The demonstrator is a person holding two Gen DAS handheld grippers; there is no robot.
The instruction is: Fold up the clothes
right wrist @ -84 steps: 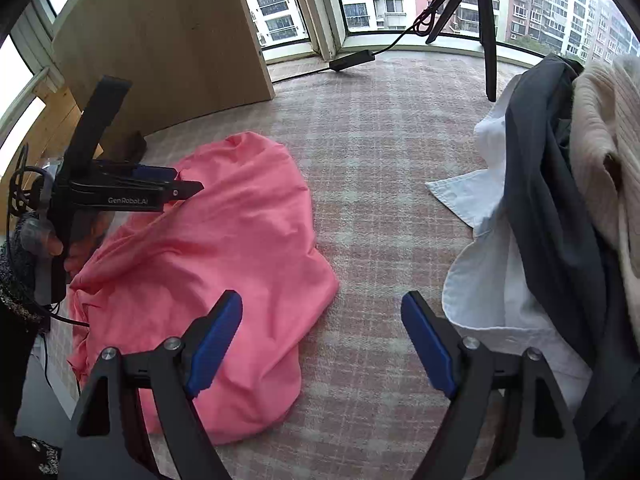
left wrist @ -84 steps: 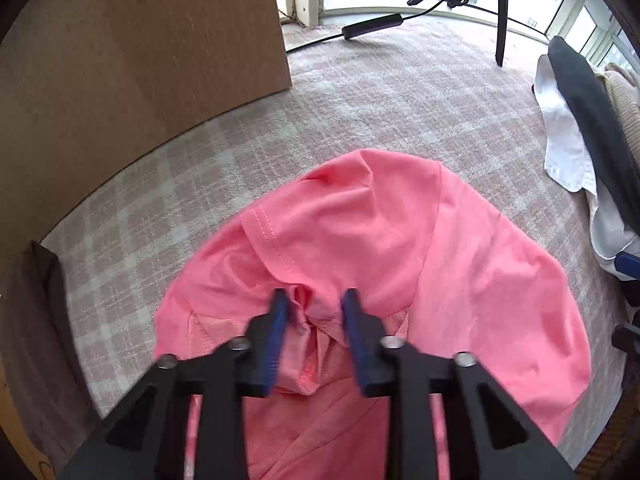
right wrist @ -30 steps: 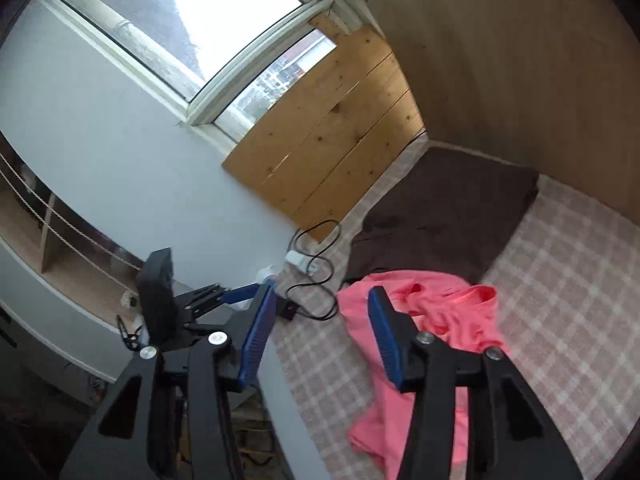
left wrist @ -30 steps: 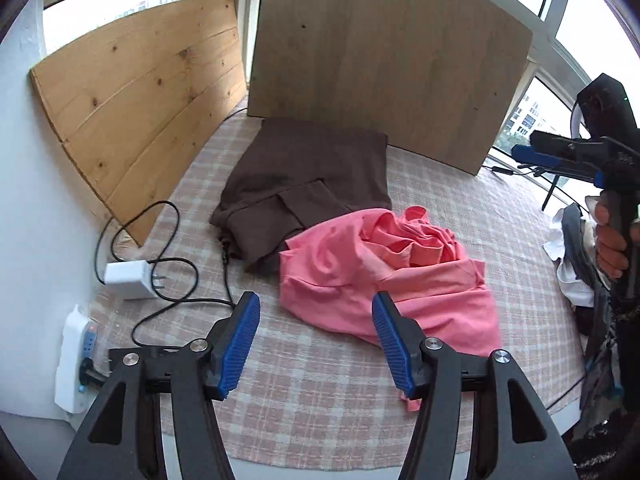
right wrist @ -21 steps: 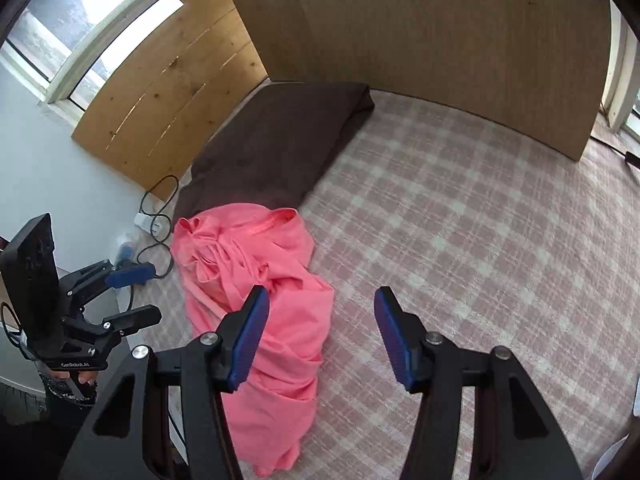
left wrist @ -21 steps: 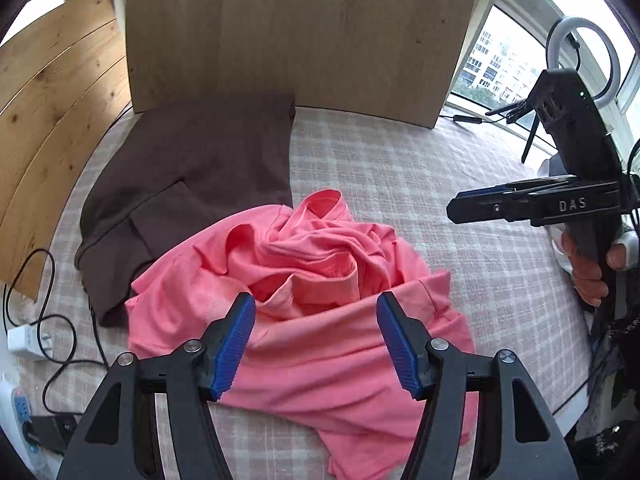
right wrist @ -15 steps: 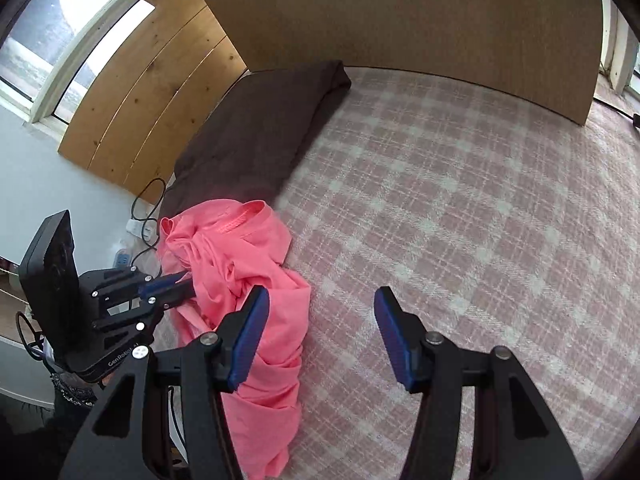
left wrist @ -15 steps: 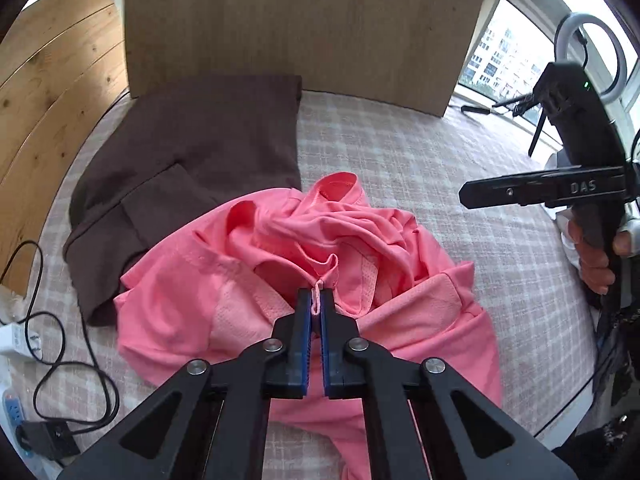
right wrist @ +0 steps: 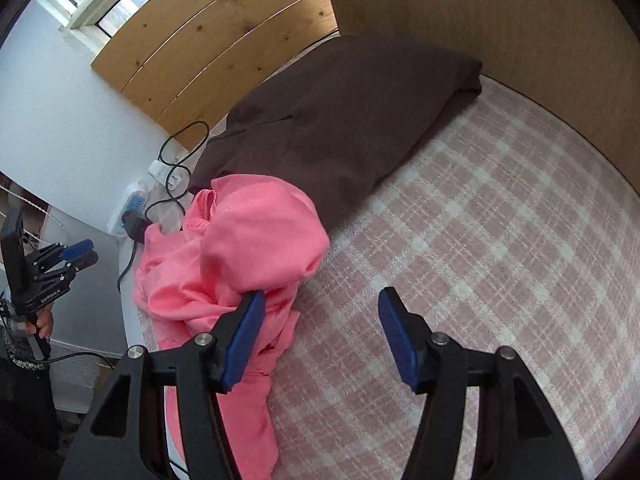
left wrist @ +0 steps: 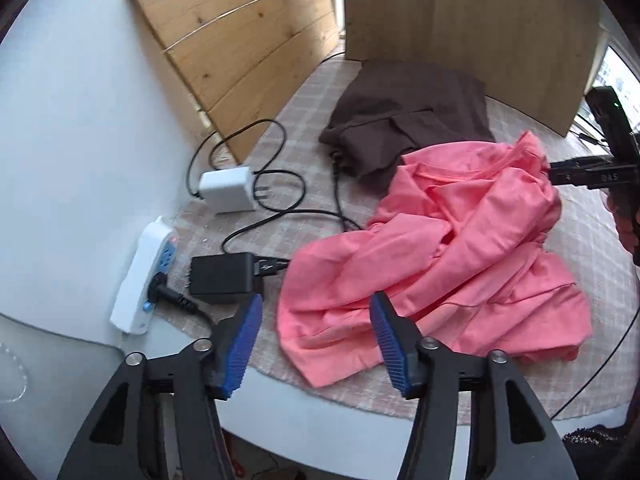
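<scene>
Closest to me, my left gripper (left wrist: 316,332) hangs over the near edge of the pink shirt (left wrist: 452,248), its blue pads spreading and pinching nothing, though the hem shows in the gap between them. My right gripper (right wrist: 320,328) is spreading too, empty, with its left pad just beside the shirt's bunched fold and checked cloth under the gap. I judge I am at the start of the fold: the shirt lies crumpled at the table's near left edge, so next I need to find two corners or the shoulders, pinch one with each claw and pull the cloth flat on the checked tablecloth (right wrist: 500,220). Counting outward: one pink shirt, one black adapter (left wrist: 222,278), one white power strip (left wrist: 144,276), one white charger (left wrist: 226,192), one folded brown garment (right wrist: 340,120) just behind the shirt, two wooden boards against the wall.
</scene>
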